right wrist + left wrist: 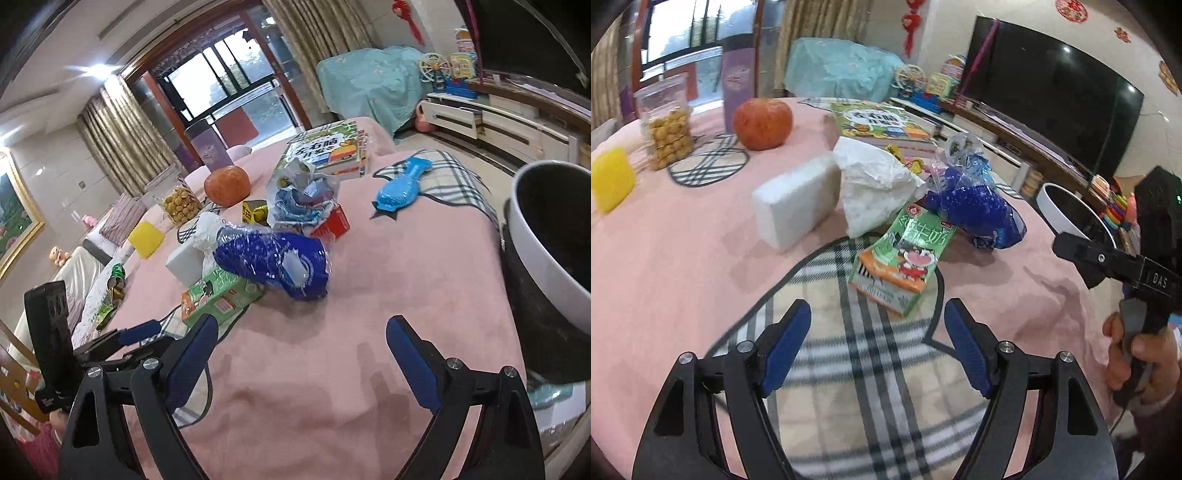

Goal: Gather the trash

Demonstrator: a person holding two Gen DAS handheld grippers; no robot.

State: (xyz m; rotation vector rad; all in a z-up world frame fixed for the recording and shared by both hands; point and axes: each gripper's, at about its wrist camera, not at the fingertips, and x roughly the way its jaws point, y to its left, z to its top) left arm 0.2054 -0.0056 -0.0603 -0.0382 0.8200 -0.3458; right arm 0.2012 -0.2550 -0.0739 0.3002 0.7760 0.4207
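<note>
A green milk carton [903, 254] lies flat on the pink tablecloth, just ahead of my open, empty left gripper [877, 345]. Behind it are crumpled white paper [873, 184] and a blue plastic bag [975, 208]. In the right wrist view the blue bag [273, 264] and the carton [218, 295] lie ahead and left of my open, empty right gripper [299, 358]. A crumpled wrapper pile [303, 195] and a red packet [330, 223] sit behind the bag. The white-rimmed trash bin [546, 258] stands at the table's right edge.
A white foam block [794, 201], an orange fruit [762, 123], a jar of snacks [666, 129], a yellow sponge [609, 179], picture books [882, 123] and plaid mats [849, 350] are on the table. A blue brush [400, 184] lies at the far right. A TV [1052, 92] stands behind.
</note>
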